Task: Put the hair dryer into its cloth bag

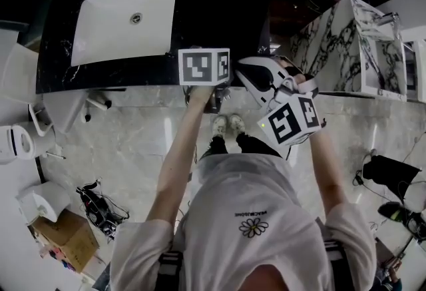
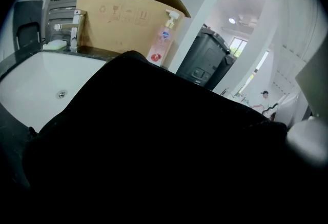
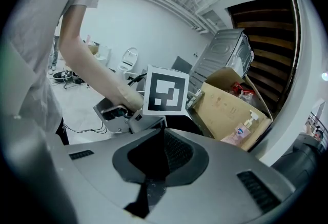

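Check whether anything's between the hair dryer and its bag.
Nothing visible does. The hair dryer, in the right gripper, sits just beside the black bag at the left gripper. The bag's mouth isn't visible.

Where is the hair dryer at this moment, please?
In the head view, the hair dryer sits right of centre, held in the right gripper by the near right corner of the black counter, to the right of the white sink.
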`<state>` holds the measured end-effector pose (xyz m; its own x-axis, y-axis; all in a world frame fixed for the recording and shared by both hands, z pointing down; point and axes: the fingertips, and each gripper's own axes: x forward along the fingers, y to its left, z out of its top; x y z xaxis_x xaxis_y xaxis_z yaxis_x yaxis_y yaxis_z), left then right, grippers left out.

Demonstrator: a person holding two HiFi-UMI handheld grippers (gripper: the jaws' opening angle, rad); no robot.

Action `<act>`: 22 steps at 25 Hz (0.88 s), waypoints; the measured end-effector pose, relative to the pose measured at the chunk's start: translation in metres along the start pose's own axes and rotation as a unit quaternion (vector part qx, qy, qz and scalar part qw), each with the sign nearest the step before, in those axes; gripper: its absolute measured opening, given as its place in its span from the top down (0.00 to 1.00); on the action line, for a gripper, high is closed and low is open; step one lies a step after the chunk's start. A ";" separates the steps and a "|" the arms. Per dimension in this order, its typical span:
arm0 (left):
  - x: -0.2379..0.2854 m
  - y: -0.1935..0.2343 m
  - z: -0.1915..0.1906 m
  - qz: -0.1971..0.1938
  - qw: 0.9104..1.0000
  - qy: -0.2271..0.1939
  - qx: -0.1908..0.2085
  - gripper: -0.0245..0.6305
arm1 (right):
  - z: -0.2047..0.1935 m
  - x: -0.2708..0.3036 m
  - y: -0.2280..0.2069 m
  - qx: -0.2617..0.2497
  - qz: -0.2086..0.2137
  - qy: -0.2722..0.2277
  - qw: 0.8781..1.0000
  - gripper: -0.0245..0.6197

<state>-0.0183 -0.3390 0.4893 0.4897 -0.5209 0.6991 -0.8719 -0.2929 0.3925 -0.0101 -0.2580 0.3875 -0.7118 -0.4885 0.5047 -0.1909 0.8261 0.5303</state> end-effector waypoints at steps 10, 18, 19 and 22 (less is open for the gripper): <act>0.021 0.006 0.009 0.005 1.000 -0.022 0.001 0.65 | -0.014 0.004 -0.002 0.023 0.012 0.004 1.000 0.92; -0.022 0.011 0.014 0.038 0.993 -0.105 0.036 0.44 | -0.011 0.002 -0.003 0.029 0.005 -0.002 1.000 0.92; -0.025 0.012 0.008 0.044 0.994 -0.089 0.048 0.44 | -0.011 0.002 -0.002 0.028 0.004 -0.002 1.000 0.92; -0.026 0.014 -0.021 0.052 0.996 -0.022 0.072 0.48 | -0.008 0.002 0.003 0.022 0.007 -0.001 1.000 0.92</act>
<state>-0.0432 -0.3132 0.4895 0.3997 -0.5877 0.7034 -0.9101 -0.3462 0.2279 -0.0069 -0.2589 0.3956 -0.7157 -0.4758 0.5113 -0.2096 0.8447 0.4926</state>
